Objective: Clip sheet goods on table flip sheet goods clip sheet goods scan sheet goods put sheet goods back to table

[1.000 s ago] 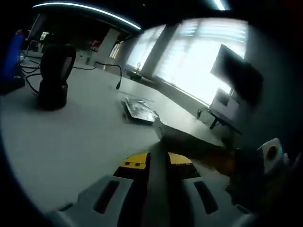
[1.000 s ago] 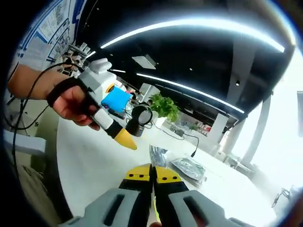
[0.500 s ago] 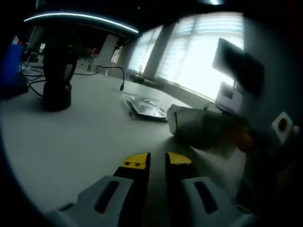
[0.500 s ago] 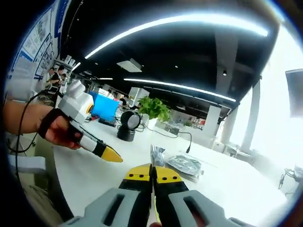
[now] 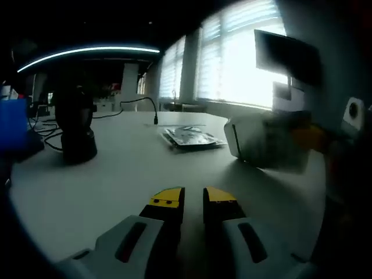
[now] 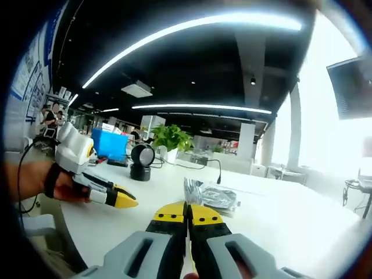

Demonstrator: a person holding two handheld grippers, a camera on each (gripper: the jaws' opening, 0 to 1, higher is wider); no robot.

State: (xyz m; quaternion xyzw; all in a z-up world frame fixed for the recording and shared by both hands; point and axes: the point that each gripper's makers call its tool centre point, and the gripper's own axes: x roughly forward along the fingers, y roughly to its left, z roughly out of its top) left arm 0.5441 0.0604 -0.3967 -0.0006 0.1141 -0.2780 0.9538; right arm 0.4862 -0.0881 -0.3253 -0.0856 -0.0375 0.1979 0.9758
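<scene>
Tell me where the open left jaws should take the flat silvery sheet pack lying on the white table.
Probably at the near long edge of the flat silvery sheet pack, coming in low and level along the white table. It lies flat, so only thin edges offer a bite, and the black cable sits behind it.

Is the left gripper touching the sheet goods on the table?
Apart. In the left gripper view, the left gripper has bare table between its yellow tips and the sheet goods farther off.

On the table [image 6: 273, 215] — sheet goods [image 6: 216, 198] right of the scanner [image 6: 140, 163].
</scene>
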